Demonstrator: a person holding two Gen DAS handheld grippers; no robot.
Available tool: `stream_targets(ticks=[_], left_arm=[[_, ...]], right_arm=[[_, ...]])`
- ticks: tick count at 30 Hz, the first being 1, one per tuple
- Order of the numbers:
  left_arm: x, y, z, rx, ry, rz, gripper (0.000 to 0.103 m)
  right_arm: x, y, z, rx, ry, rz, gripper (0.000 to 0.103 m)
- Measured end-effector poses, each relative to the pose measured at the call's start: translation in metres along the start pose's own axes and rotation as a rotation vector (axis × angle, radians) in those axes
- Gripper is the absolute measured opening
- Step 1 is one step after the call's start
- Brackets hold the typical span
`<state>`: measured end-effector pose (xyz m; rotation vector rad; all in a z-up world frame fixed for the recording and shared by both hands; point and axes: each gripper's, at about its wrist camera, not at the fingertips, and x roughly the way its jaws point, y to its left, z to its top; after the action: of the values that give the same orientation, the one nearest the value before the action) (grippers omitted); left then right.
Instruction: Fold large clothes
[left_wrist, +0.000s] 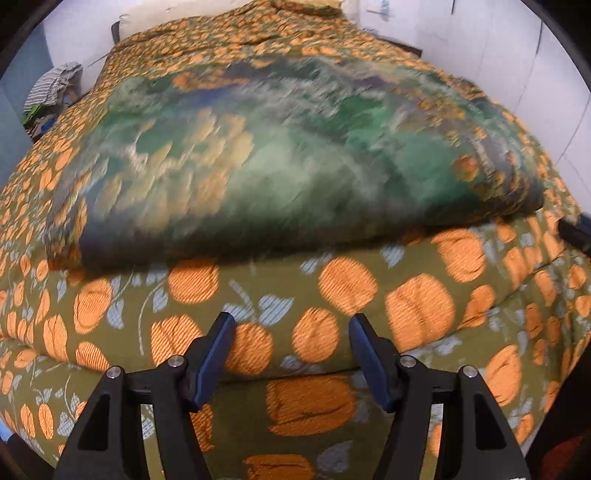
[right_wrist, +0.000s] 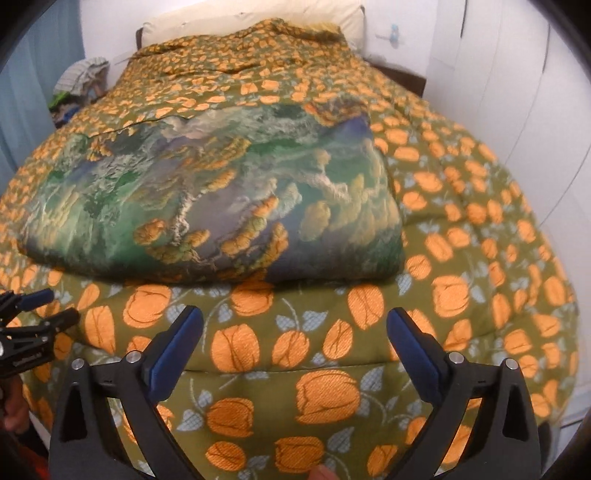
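The large green-and-blue printed cloth (right_wrist: 207, 199) lies on the bed (right_wrist: 480, 258), on top of the olive bedspread with orange flowers, toward the middle and a little to the left in the right wrist view. It looks already doubled over more than once into a thick, roughly rectangular bundle, with a rounded folded edge along its near side and a fairly straight right side. The far edge is uneven, and a patch of the bedspread pattern seems to overlap its far right corner, though that part is hard to read. In the left wrist view the bundle is smeared by blur. The left claw (left_wrist: 291, 354) stands partly spread with nothing between its blue pads, over the bedspread just short of the near edge of the bundle. The right claw (right_wrist: 295, 343) is spread wide and empty too, likewise near that edge and not touching it. Judging by this, most folding is done; perhaps one more fold or a tidy-up remains.
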<state>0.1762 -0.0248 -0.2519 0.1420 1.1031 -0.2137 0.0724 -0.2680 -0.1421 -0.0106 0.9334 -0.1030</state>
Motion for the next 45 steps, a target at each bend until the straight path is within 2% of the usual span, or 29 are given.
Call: stream_targets(ticks=[5,9,12,16,24,32,35,45], left_arm=[[0.013,-0.001,-0.01,0.009,0.021,0.036,0.069],[0.018,-0.005,-0.015,0.017,0.008,0.097,0.083],[0.02,-0.001,-0.02,-0.012,-0.001,0.08,0.084],[0.023,0.009,-0.026,-0.035,-0.016,0.093,0.098],[0.033,0.035,-0.031,-0.08,-0.01,0.032,0.102],[0.04,0.029,-0.021,-0.076,0.011,0.082,0.103],[0.021,0.02,-0.018,-0.087,-0.002,0.09,0.103],[-0.054,0.006,-0.003,-0.087,-0.14,0.061,0.103]], right_arm=[[-0.011,0.011,0.002,-0.045,-0.025,-0.091,0.101],[-0.017,0.013,0.003,-0.059,-0.031,-0.135,0.101],[-0.021,0.014,0.003,-0.073,-0.035,-0.155,0.102],[-0.024,0.015,0.002,-0.084,-0.036,-0.172,0.102],[-0.026,0.017,0.001,-0.104,-0.03,-0.224,0.102],[-0.027,0.02,0.003,-0.115,-0.03,-0.227,0.102],[-0.027,0.019,0.002,-0.104,-0.028,-0.208,0.102],[-0.025,0.018,0.0,-0.087,-0.015,-0.19,0.102]])
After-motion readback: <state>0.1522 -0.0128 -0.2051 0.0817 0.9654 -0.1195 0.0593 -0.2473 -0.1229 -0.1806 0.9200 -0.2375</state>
